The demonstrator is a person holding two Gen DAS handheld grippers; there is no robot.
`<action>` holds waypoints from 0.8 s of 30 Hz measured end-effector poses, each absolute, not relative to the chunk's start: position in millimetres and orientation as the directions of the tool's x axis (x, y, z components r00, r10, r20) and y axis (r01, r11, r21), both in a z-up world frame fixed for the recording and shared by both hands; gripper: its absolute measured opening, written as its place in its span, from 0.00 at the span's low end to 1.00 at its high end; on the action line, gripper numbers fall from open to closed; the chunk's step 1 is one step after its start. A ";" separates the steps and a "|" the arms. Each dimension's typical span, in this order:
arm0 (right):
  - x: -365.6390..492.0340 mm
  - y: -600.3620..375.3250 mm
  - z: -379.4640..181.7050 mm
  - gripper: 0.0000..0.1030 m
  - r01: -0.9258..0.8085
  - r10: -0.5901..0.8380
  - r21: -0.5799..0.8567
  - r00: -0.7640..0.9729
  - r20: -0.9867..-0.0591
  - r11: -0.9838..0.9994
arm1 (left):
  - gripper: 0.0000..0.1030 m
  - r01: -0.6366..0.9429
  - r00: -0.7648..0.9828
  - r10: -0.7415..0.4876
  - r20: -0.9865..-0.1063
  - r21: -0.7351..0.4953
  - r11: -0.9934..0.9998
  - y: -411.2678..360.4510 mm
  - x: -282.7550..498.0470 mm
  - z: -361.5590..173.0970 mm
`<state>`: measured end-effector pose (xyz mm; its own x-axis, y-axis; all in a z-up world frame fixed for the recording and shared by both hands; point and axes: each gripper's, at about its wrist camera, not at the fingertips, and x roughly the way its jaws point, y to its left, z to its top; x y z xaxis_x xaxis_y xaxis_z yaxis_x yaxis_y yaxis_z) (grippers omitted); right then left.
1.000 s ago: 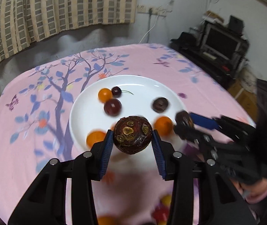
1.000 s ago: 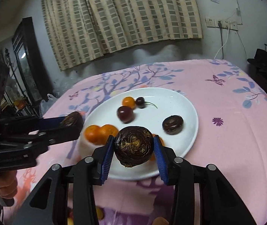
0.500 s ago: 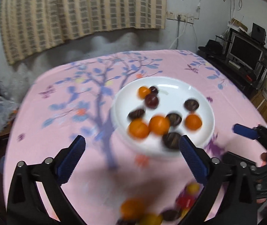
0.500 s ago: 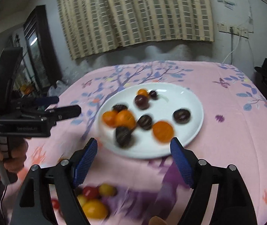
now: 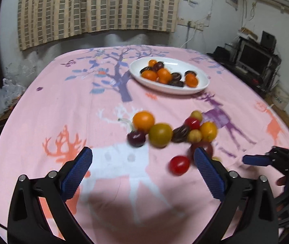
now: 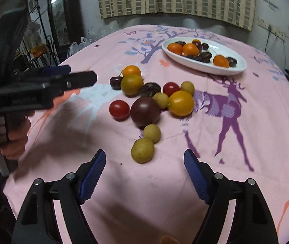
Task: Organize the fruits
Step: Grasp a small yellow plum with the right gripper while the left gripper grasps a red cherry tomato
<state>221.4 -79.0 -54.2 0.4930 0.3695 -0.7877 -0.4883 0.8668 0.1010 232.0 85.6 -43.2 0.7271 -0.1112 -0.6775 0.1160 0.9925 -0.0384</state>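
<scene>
A white plate (image 5: 203, 82) (image 6: 240, 66) at the far side of the table holds several oranges and dark fruits. A loose pile of fruits lies nearer on the pink cloth: an orange (image 5: 143, 120), a yellow-green fruit (image 5: 160, 135), a cherry (image 5: 136, 138), a red tomato (image 5: 179, 165) (image 6: 119, 109), a big dark plum (image 6: 145, 111), a yellow fruit (image 6: 181, 103) and small pale ones (image 6: 142, 150). My left gripper (image 5: 142, 166) is open and empty before the pile. My right gripper (image 6: 144, 174) is open and empty, just short of the pale fruits.
The round table has a pink cloth (image 5: 63, 101) with tree and deer prints. A TV stand (image 5: 254, 59) is at the right, plastic bags (image 5: 4, 97) at the left, a curtain behind. The left gripper also shows in the right wrist view (image 6: 71, 79).
Both grippers let their dark fruits go onto the plate, opened, and drew back from the plate to the loose pile at the near side.
</scene>
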 end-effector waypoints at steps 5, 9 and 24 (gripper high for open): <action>223.3 -68.9 -65.7 0.61 -0.462 0.335 0.088 0.487 -0.806 0.883 | 0.95 0.127 0.717 -0.115 -0.687 -0.033 0.991 83.0 230.3 -48.4; 228.4 -66.3 -68.5 0.53 -0.448 0.328 0.094 0.482 -0.813 0.889 | 0.95 0.112 0.729 -0.110 -0.675 -0.040 0.993 87.9 227.7 -46.7; 215.7 -116.2 -51.7 0.27 -0.343 0.394 0.226 0.576 -0.717 0.912 | 0.61 0.305 0.613 -0.188 -0.767 0.011 0.952 45.3 241.5 -79.3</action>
